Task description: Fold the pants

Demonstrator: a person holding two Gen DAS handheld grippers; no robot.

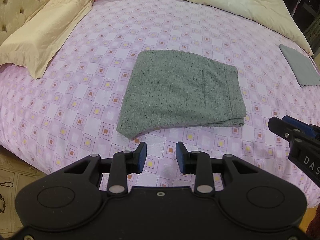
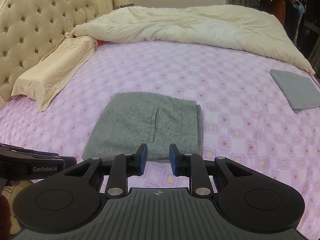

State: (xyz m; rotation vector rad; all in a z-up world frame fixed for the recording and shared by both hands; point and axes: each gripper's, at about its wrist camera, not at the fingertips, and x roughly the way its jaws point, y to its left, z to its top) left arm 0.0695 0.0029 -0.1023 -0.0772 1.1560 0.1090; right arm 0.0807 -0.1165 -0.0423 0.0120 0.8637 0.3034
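Grey speckled pants (image 1: 180,92) lie folded into a flat rectangle on the pink patterned bed sheet (image 1: 80,92), with a pocket seam showing on top. In the right wrist view the same pants (image 2: 144,128) sit just beyond my fingers. My left gripper (image 1: 161,158) hovers over bare sheet in front of the pants' near edge, open, nothing between its blue pads. My right gripper (image 2: 158,159) is open too, its tips at the pants' near edge with only sheet and cloth edge seen through the gap. The right gripper's side also shows in the left wrist view (image 1: 290,132).
A second folded grey cloth (image 2: 294,90) lies near the bed's right edge. A cream pillow (image 2: 54,70) rests at the left by a tufted headboard (image 2: 34,26). A cream duvet (image 2: 190,28) is bunched along the far side. Hanging clothes (image 2: 284,2) stand at the far right.
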